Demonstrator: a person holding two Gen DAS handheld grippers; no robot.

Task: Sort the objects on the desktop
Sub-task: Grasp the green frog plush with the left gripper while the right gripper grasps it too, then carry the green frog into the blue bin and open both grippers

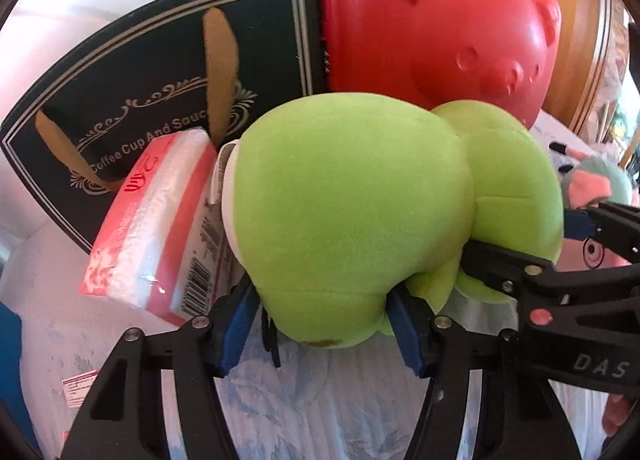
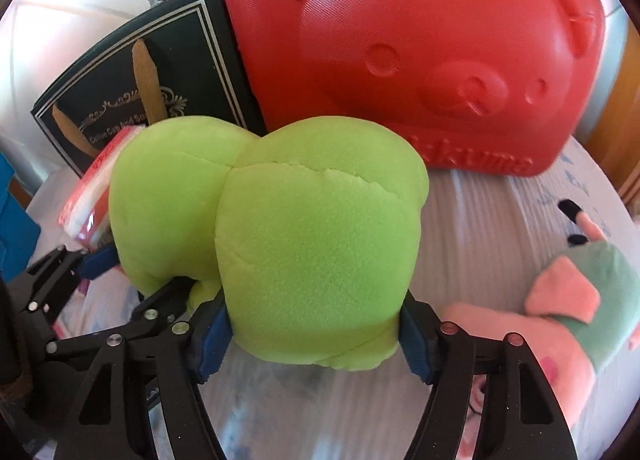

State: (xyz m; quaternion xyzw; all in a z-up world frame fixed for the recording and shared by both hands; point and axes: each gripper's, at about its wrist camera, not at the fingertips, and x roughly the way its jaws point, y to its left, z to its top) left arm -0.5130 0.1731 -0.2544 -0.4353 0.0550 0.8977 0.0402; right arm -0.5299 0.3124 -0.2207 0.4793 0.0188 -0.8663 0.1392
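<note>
A bright green plush toy [image 1: 348, 212] [image 2: 304, 244] rests on a pale floral cloth [image 1: 312, 400]. My left gripper [image 1: 324, 330] has its blue pads [image 1: 240, 324] pressed on either side of the toy's lower left lobe. My right gripper [image 2: 314, 340] clamps the other lobe, and its blue pads [image 2: 416, 340] dent the fabric. Each gripper also shows in the other's view: the right gripper [image 1: 536, 244] at the toy's right side, the left gripper [image 2: 132, 280] at its lower left. The toy's underside is hidden.
Close behind the toy stand a red bear-shaped case [image 2: 420, 52] and a black "Coffee Cup And Saucer" box [image 1: 140, 72]. A pink-and-white tissue pack [image 1: 152, 220] leans at the toy's left. A pink and teal plush [image 2: 560, 320] lies to the right.
</note>
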